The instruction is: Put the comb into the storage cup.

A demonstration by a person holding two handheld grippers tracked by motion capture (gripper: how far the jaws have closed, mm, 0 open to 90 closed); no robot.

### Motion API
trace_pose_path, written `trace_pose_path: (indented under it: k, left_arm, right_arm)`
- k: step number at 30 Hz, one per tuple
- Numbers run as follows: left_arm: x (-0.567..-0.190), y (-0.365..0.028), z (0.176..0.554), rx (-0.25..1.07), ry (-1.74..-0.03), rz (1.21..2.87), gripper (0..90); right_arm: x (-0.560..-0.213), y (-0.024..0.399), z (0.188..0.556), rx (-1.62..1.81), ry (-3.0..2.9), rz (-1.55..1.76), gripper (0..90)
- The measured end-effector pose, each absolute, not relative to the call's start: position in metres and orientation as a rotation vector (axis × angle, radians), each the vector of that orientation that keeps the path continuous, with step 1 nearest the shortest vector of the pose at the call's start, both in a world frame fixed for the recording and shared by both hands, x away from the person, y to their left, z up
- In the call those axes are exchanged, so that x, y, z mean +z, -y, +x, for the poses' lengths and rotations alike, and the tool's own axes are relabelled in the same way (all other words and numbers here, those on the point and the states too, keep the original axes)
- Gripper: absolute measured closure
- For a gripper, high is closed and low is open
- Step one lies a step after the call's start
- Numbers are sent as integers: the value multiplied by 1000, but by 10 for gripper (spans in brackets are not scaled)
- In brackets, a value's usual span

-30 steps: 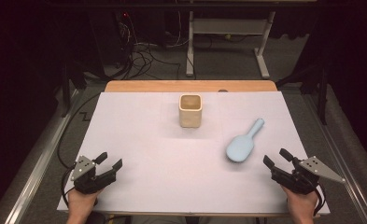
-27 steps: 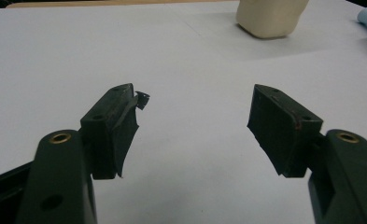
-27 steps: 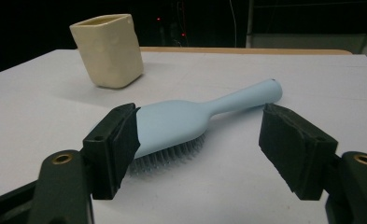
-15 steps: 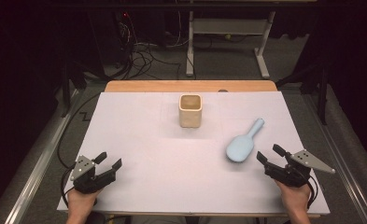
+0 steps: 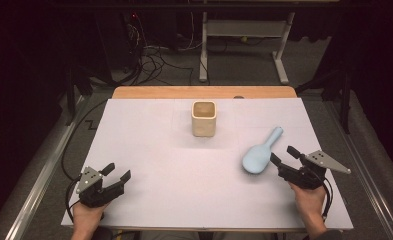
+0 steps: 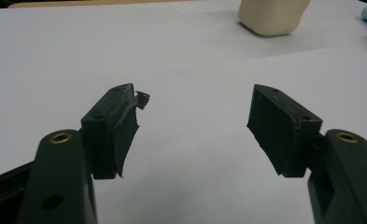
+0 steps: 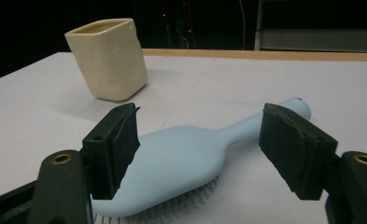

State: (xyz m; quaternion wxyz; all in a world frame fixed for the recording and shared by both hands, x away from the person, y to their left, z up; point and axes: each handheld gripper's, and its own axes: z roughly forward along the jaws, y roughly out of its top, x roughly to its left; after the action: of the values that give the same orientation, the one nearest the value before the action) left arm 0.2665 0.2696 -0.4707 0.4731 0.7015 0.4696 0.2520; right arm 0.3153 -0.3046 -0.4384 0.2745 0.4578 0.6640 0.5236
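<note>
Light blue hairbrush (image 5: 260,154) lies bristles down on the white table cover (image 5: 184,200), right of centre, handle pointing up and away toward the far right. Right gripper (image 5: 283,157) sits just beside the brush head, at its near right side, jaws apart, nothing clamped. In the right gripper view the brush (image 7: 190,158) lies across the gap between the two black jaws, pads not pressing on it; cannot tell if the left pad touches the head. Cream square cup (image 5: 204,118) stands upright at the far middle of the table, well apart from the brush, open top up; nothing lies between cup and brush. Left gripper (image 5: 117,173) rests at the near left corner, jaws apart and empty, bare cover between them in the left gripper view, cup (image 6: 272,16) far ahead. Wooden table edge (image 5: 204,92) at the back, cables (image 5: 154,60) on the floor behind.
</note>
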Motion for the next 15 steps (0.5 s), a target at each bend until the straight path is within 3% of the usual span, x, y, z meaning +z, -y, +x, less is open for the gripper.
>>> trace_pose_path:
  k: [15]
  left_arm:
    - [-470,-271,267,620,-1153,1712,332]
  right_arm:
    - [-435,297,336,1365,-1807,1247,304]
